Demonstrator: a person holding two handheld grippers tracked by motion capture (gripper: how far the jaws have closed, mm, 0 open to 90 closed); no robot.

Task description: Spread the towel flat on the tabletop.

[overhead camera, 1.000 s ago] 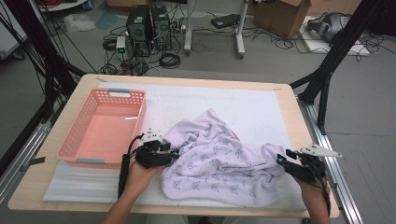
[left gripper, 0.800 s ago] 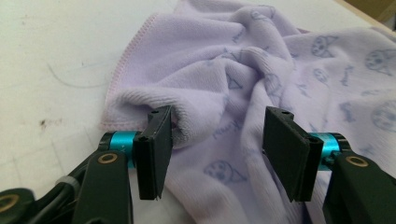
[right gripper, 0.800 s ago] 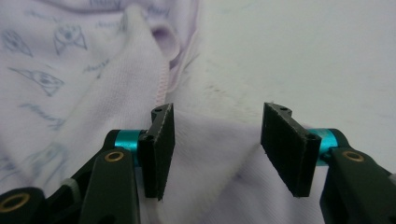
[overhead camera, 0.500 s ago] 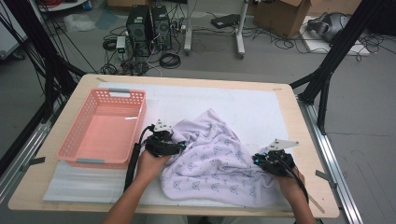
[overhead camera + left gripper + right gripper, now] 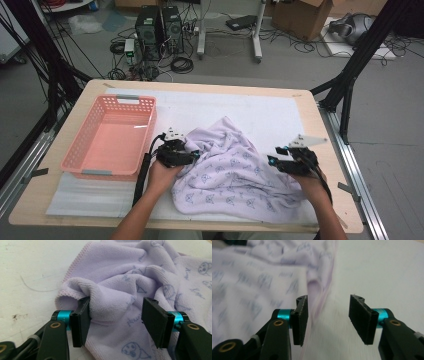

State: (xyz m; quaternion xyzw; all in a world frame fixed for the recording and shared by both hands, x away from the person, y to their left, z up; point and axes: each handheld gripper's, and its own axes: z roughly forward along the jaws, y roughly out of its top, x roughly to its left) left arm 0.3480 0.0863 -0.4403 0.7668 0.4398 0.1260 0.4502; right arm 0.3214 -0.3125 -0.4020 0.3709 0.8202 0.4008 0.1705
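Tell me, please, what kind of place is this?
Probably a lab or workshop set up for recording. Computer towers and loose cables sit on the floor, black frame struts flank the wooden table, and a cardboard box stands behind.

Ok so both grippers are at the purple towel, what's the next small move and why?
Probably close the left gripper on the raised fold of the towel: its fingers are open with that fold bunched between them. The right gripper is open too, its left finger at the towel's edge, with bare table between the fingers.
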